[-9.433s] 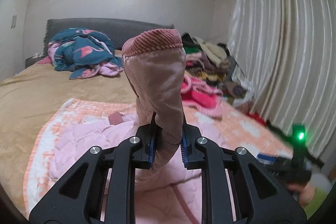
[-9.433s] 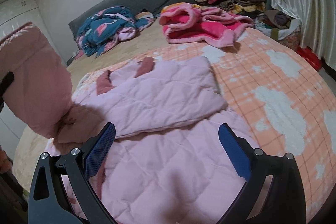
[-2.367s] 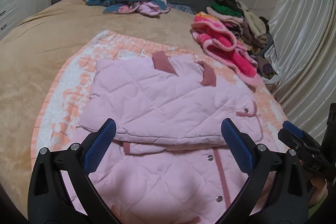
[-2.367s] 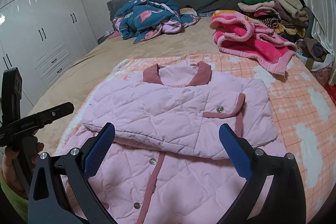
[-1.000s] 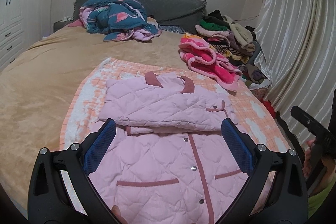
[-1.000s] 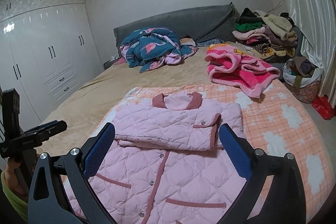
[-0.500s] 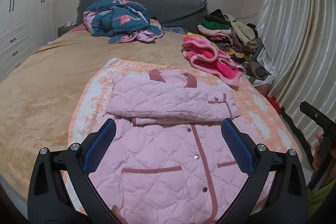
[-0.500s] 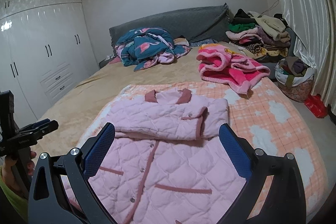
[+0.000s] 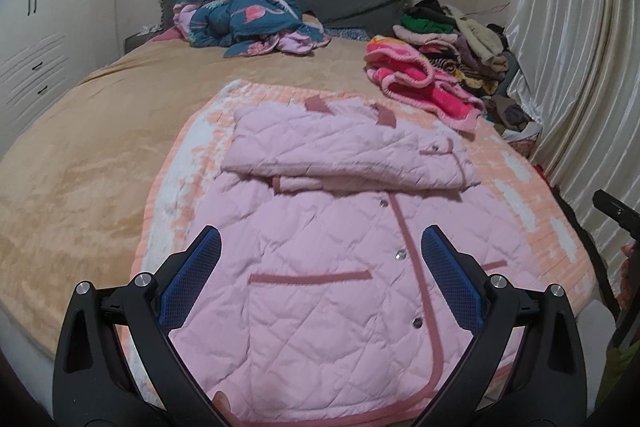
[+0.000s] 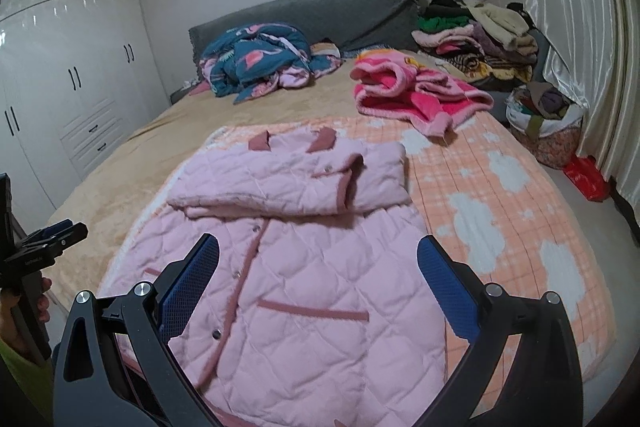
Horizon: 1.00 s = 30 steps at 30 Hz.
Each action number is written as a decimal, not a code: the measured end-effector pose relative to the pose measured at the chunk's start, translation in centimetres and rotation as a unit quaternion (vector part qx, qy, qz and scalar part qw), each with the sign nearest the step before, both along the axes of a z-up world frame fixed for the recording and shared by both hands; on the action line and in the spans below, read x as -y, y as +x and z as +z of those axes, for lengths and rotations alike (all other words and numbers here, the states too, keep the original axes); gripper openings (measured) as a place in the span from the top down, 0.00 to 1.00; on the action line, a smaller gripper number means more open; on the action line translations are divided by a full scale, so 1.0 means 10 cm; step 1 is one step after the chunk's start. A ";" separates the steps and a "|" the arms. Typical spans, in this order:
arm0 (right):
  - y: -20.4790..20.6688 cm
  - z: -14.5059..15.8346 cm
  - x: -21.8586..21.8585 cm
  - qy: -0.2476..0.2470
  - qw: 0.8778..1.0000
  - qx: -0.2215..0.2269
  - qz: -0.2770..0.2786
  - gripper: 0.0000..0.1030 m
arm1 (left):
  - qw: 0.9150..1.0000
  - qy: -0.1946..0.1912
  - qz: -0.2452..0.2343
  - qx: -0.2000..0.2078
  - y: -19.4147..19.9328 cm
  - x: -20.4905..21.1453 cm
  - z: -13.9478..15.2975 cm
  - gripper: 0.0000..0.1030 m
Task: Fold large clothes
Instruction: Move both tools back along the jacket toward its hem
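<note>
A pink quilted jacket with dusty-rose trim lies flat, front up, on an orange checked blanket on the bed. Both sleeves are folded across its chest in a band below the collar. My left gripper is open and empty, above the jacket's lower half. My right gripper is open and empty too, above the same lower half. The left gripper also shows at the left edge of the right wrist view.
A teal and pink quilt is heaped by the grey headboard. A bright pink fleece garment lies at the blanket's far right, with a stack of clothes behind it. A basket and curtains stand right. White wardrobes stand left.
Both grippers have pulled back and down toward the jacket's hem since half a second ago; the jacket's lower half fills more of both views. The jacket itself has not moved.
</note>
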State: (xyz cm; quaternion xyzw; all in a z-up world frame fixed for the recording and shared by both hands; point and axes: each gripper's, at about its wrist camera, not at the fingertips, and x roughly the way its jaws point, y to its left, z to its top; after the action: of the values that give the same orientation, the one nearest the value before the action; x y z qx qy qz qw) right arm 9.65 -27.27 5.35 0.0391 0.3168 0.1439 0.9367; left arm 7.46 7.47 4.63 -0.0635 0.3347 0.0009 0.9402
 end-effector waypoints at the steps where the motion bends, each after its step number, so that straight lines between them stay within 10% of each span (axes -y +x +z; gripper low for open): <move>1: 0.00 -0.02 0.01 -0.001 1.000 -0.003 -0.001 0.04 | 1.000 0.001 0.002 -0.002 -0.01 0.00 -0.03 0.09; 30: -0.09 -0.78 0.32 -0.025 0.996 -0.078 -0.025 0.04 | 0.996 0.021 0.038 -0.072 -0.19 -0.22 -0.72 0.09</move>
State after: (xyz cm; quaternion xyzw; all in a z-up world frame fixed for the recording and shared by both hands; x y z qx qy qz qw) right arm 8.75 -30.48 -2.42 0.0347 0.3910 0.1095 0.9132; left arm 5.58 9.67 -2.53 -0.0563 0.3989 0.0485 0.9140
